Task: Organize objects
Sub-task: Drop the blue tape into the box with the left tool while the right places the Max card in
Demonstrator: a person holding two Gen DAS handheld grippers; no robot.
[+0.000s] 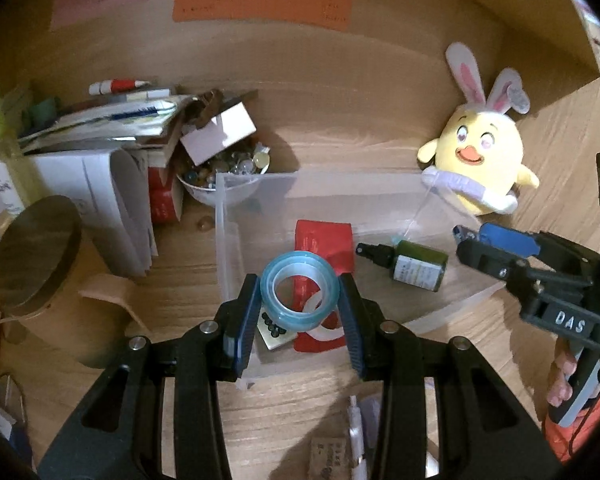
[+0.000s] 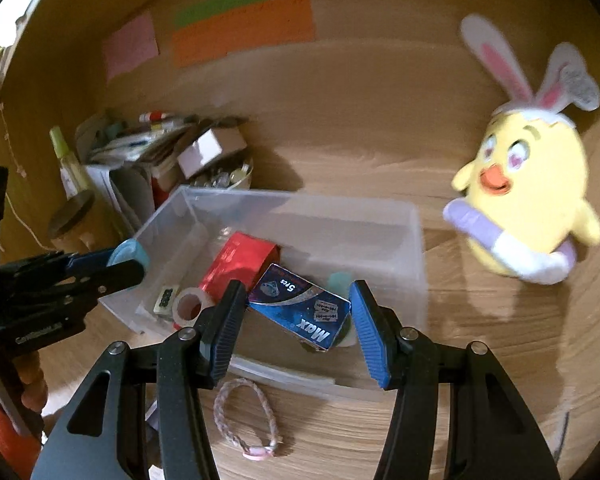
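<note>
Tape roll (image 1: 299,289), pale blue and clear, sits between the two blue pads of my left gripper (image 1: 300,308), its open ring facing my camera, and the pads press its sides, so I judge it firmly gripped. It hangs over the near left part of the clear plastic bin (image 1: 224,216), above a red packet (image 1: 324,236) and a small card of dark beads (image 1: 274,330) on the bin floor. The move ahead, as I read it, is straight down and then a release: the bin lies directly below the roll, with no sideways travel needed.

My right gripper (image 2: 296,320) holds a blue blade box (image 2: 300,306) marked "Max". Its long axis runs slantwise between the pads; one end presses my left pad, while the other pad seems to touch it only near a corner, so the hold looks loose. The box hangs over the bin's near right part, above a green dropper bottle (image 1: 416,266) lying on its side.

Both loads are over the bin; the tape is nearer the left wall, the box nearer the right. A braided bracelet (image 2: 246,416) lies on the desk (image 2: 340,432) just outside the bin's near edge, closest to my right gripper. A yellow plush chick (image 1: 480,156) stands beyond the far right corner.
</note>
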